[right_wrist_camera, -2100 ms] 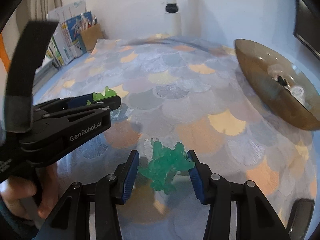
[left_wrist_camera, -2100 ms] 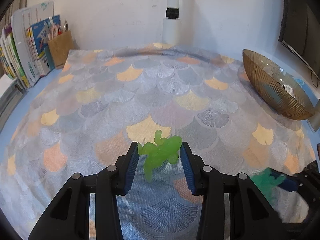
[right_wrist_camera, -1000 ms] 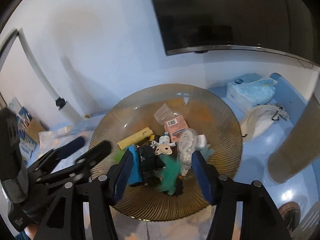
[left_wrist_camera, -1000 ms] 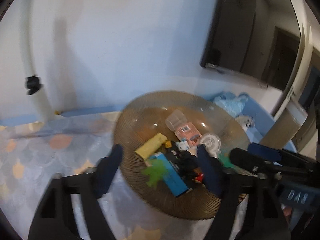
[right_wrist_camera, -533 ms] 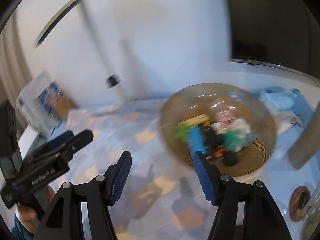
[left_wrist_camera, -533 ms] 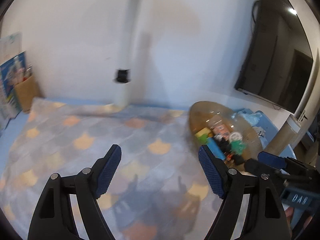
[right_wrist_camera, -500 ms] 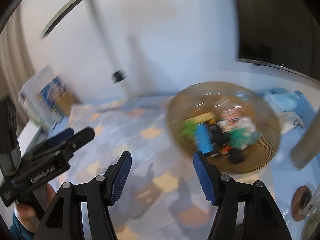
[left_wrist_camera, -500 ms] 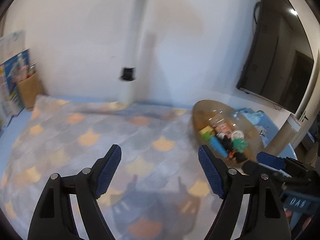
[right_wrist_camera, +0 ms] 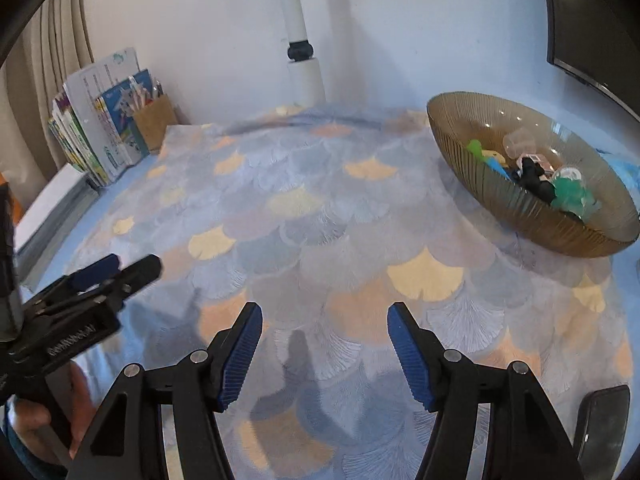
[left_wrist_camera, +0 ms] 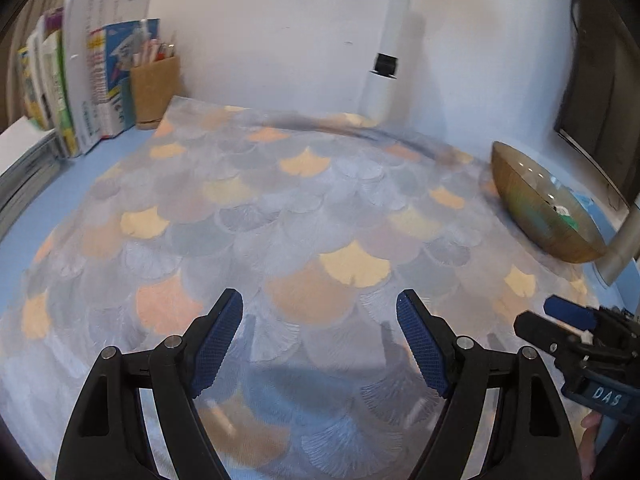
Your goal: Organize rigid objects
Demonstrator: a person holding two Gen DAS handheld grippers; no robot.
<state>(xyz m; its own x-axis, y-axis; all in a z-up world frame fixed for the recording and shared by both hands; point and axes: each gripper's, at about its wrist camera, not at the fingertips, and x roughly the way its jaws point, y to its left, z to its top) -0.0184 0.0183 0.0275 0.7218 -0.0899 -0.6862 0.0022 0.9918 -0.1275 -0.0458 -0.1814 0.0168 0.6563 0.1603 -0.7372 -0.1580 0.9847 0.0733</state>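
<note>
Two empty grippers over the bare cloth, toys in the bowl

The right view looked into the brown bowl at the far right of the patterned cloth and showed one light green toy and one dark green toy among other small things; the left view showed only the bowl's side. The left gripper stood wide open, holding nothing. The right gripper had just been opening, with nothing between its jaws. Two seconds before, each gripper had held a toy over the cloth. One cup of pens stood beside some books.
</note>
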